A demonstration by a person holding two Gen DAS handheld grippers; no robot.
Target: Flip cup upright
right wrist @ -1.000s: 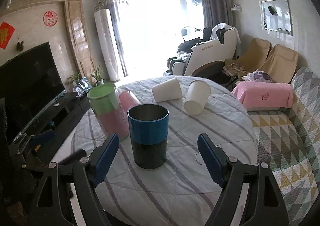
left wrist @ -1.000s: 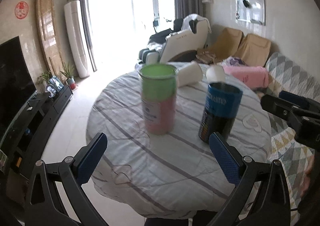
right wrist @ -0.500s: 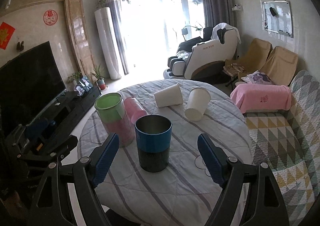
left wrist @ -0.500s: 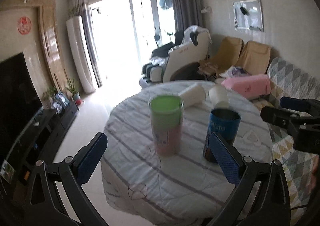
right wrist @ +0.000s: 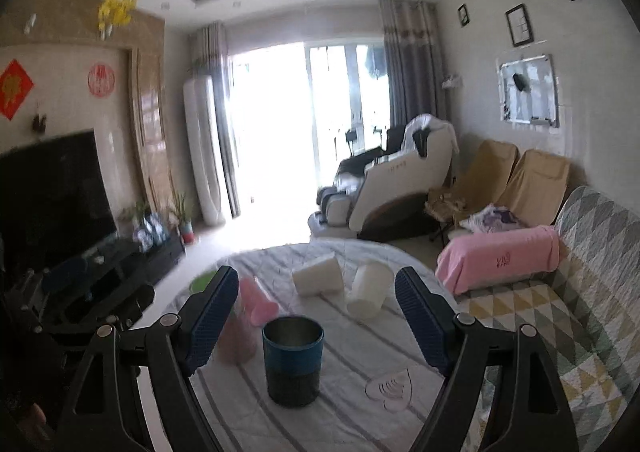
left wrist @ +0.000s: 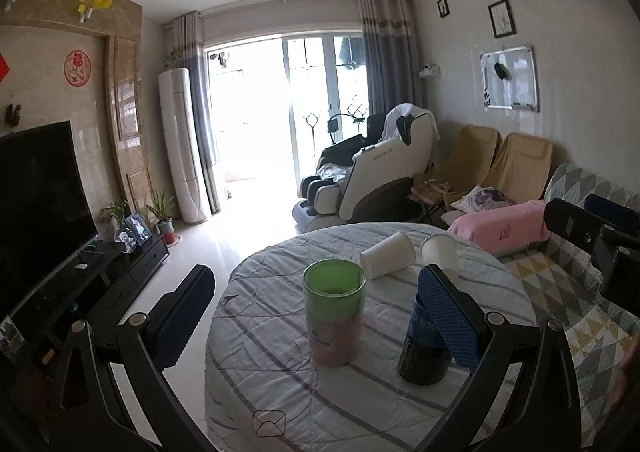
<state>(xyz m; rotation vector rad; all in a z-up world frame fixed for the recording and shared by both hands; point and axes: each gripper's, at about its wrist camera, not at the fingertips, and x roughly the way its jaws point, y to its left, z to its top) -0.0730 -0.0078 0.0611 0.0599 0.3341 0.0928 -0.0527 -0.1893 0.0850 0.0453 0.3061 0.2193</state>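
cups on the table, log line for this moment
left gripper open | right gripper open | green-pink cup, blue-black cup upright | white paper cup on side

A round surface [left wrist: 360, 404] wears a striped cloth. Beyond it stand a massage chair [left wrist: 376, 176] and a television [left wrist: 36, 204]. A pink blanket [right wrist: 500, 256] lies on the sofa [right wrist: 592, 272].

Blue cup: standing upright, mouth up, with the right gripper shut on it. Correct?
Not quite. The blue cup does stand upright with its mouth up, but the right gripper is open and holds nothing; its fingers sit apart, clear of the cup. The right wrist view shows it.
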